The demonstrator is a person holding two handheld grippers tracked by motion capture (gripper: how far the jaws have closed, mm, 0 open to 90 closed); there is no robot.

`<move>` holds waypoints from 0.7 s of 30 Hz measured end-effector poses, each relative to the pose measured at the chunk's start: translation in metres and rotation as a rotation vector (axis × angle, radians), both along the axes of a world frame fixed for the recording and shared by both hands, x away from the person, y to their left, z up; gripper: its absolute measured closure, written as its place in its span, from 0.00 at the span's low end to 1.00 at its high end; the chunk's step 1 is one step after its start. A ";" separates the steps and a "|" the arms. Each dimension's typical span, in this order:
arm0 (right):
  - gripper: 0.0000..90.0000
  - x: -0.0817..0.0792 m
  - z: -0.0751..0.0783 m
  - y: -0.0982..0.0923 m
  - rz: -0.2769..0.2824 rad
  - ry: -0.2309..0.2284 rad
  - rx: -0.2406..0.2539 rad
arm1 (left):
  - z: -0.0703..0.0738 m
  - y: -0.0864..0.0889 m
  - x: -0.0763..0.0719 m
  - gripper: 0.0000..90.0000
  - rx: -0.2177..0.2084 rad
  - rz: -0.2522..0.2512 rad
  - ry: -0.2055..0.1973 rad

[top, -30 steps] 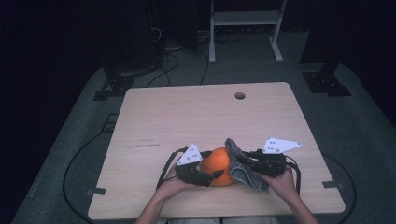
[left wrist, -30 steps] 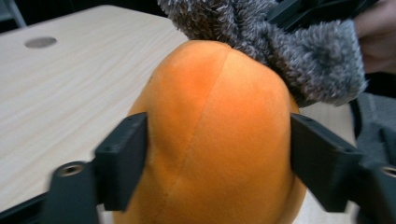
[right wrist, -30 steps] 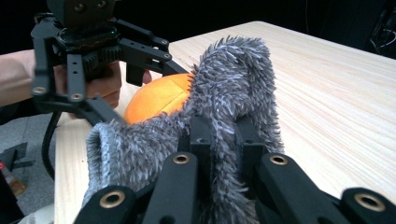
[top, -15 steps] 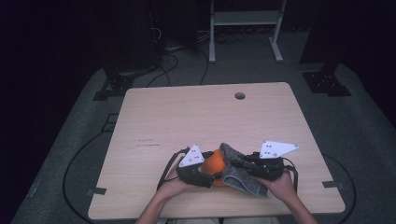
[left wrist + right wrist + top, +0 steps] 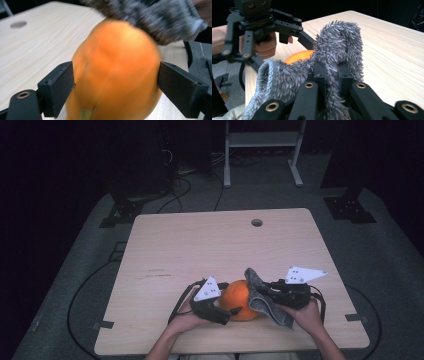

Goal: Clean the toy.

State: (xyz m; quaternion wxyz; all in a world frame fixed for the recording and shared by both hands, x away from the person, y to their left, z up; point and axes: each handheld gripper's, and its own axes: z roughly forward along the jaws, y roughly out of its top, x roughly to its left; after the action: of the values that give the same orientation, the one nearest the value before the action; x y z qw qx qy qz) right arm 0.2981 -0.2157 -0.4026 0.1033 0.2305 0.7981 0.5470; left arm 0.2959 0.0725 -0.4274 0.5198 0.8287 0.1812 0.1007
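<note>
An orange (image 5: 240,300) rests on the wooden table (image 5: 200,245) near its front edge. My left gripper (image 5: 231,301) reaches it from the left. Its jaws have just been opening, and in the left gripper view the orange (image 5: 115,72) stands between the two pads, which flank it closely without squeezing it. My right gripper (image 5: 261,291) is shut on a grey fuzzy cloth (image 5: 260,301), which lies against the right and top of the orange. In the right gripper view the cloth (image 5: 337,45) bunches around the jaws, with the orange (image 5: 298,56) peeking out behind it.
A small round hole (image 5: 256,222) sits near the table's far edge. The table's front edge is just below both hands. Dark floor with cables and a white stand's legs (image 5: 260,150) lies beyond the table.
The cloth swept across the orange half a second ago and has drawn back to its right side, so more orange shows. The left gripper's jaws stand wider around the orange.
</note>
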 end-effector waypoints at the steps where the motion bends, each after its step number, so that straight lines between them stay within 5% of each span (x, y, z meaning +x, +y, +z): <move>1: 0.90 0.001 0.000 -0.002 0.000 0.003 -0.002 | -0.003 0.000 0.000 0.20 -0.003 -0.013 0.004; 4: 0.90 -0.001 0.002 -0.001 0.008 0.006 -0.012 | -0.007 -0.003 -0.002 0.33 0.004 -0.015 -0.014; 11: 0.90 -0.015 0.014 0.030 0.117 -0.039 -0.066 | -0.008 -0.012 -0.012 0.41 0.083 -0.029 -0.078; 21: 0.90 0.003 0.001 -0.004 -0.002 0.024 -0.006 | -0.011 -0.011 -0.012 0.43 0.057 -0.063 -0.074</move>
State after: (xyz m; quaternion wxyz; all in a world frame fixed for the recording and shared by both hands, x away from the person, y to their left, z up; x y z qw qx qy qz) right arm 0.3015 -0.2199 -0.4017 0.0949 0.2374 0.8008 0.5416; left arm 0.2844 0.0614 -0.4381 0.5055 0.8441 0.1327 0.1199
